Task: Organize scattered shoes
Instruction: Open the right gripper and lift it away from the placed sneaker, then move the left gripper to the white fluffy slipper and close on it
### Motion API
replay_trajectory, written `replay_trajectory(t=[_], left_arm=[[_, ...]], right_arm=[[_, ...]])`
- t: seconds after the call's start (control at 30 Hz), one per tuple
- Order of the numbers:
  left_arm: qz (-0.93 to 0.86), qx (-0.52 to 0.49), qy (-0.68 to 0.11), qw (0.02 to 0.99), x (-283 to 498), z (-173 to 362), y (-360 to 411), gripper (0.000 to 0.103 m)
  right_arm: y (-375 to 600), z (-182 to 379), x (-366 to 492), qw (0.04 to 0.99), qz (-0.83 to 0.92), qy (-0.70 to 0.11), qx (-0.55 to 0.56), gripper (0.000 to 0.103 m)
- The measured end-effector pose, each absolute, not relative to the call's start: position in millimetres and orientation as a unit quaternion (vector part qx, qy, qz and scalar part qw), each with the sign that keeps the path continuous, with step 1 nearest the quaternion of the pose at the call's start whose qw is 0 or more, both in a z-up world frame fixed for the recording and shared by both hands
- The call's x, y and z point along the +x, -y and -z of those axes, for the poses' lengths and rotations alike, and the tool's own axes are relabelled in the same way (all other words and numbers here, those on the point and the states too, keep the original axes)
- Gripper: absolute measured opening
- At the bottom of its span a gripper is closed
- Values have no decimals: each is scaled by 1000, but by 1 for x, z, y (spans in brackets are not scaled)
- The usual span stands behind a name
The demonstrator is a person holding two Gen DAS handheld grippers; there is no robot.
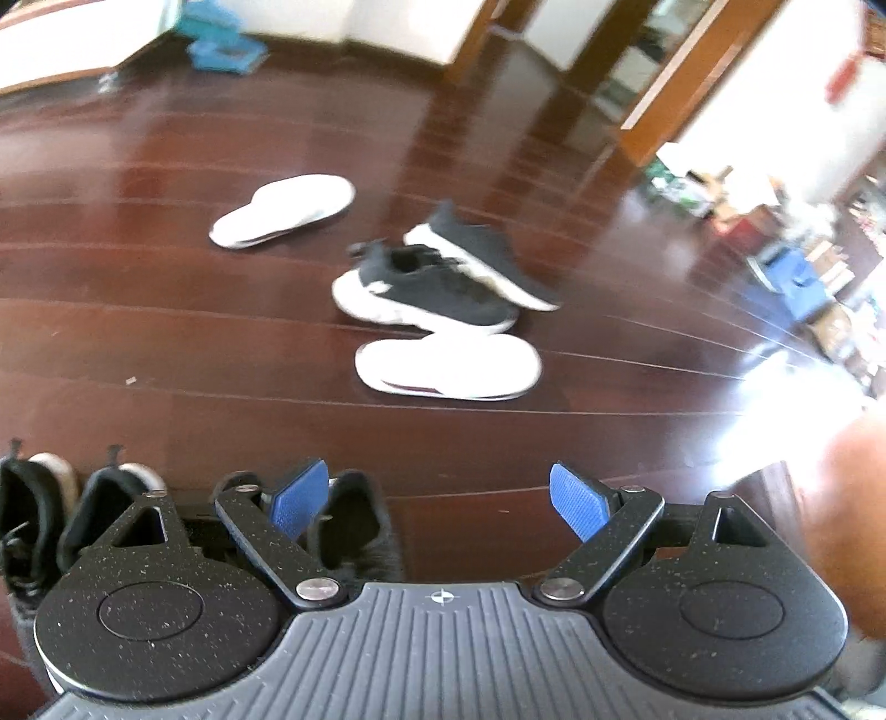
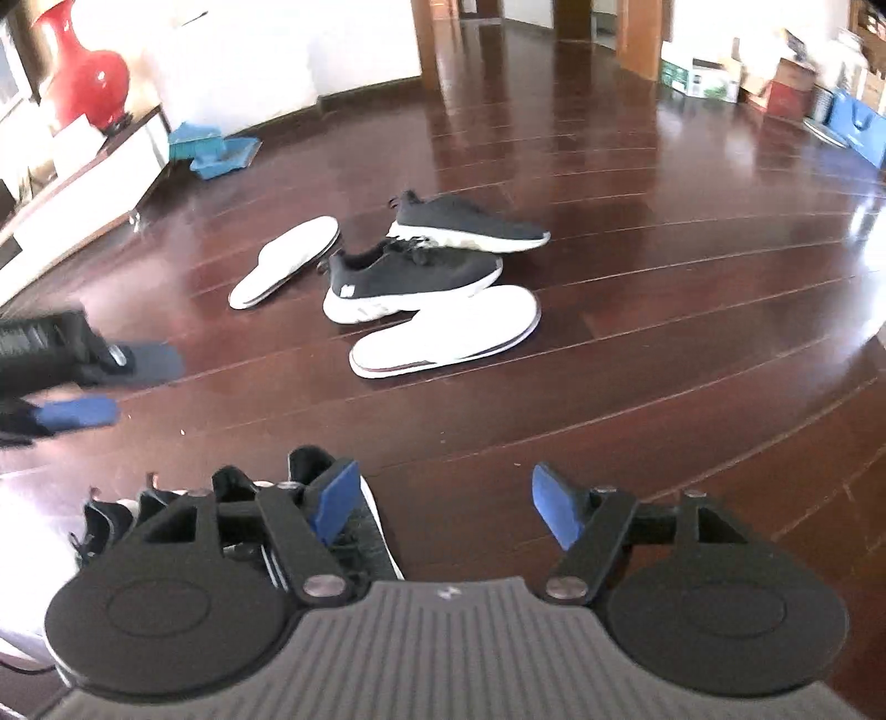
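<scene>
Two black sneakers with white soles lie mid-floor, the near one [image 1: 426, 293] [image 2: 410, 279] upright, the far one [image 1: 482, 255] [image 2: 470, 224] just behind it. A white slipper [image 1: 448, 368] [image 2: 446, 332] rests in front of them; a second white slipper [image 1: 285, 209] [image 2: 285, 260] lies to their left. Several dark shoes [image 1: 66, 509] [image 2: 343, 526] stand in a row under the grippers. My left gripper [image 1: 440, 501] [image 2: 111, 382] is open and holds nothing. My right gripper [image 2: 443, 501] is open too, well short of the scattered shoes.
Dark red wooden floor [image 2: 637, 343] all round. A low white cabinet [image 2: 83, 188] with a red vase [image 2: 83, 72] at the left, a blue object [image 1: 221, 39] [image 2: 213, 149] by the wall, boxes and bags [image 2: 775, 77] at the far right. A person's blurred limb [image 1: 847, 520] at the right edge.
</scene>
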State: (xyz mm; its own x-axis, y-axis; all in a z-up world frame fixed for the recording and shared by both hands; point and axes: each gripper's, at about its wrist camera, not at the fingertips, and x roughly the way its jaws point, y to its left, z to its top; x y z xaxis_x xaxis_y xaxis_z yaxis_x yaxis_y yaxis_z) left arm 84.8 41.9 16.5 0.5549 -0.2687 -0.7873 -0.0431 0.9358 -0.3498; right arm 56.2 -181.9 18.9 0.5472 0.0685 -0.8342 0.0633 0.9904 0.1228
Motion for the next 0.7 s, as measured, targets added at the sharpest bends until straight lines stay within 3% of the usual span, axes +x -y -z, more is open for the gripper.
replay_trajectory(t=[0.13,0.17,0.33,0.7], left_arm=[[61,-136,-473,868,85,-15,-17,91],[58,-127,-477,868,87,-12,-10,91],[51,-68,-502,861,111,18,19,91],[40,-28,-484,874,241,109,44,91]], right_arm=[[193,-43,56,869,43,-489,64,100],[195,-43,58,869,49,-488,65,102],[209,-10,82,859,61,-500,89,102],[236,104,177,844,45,-530,69,102]])
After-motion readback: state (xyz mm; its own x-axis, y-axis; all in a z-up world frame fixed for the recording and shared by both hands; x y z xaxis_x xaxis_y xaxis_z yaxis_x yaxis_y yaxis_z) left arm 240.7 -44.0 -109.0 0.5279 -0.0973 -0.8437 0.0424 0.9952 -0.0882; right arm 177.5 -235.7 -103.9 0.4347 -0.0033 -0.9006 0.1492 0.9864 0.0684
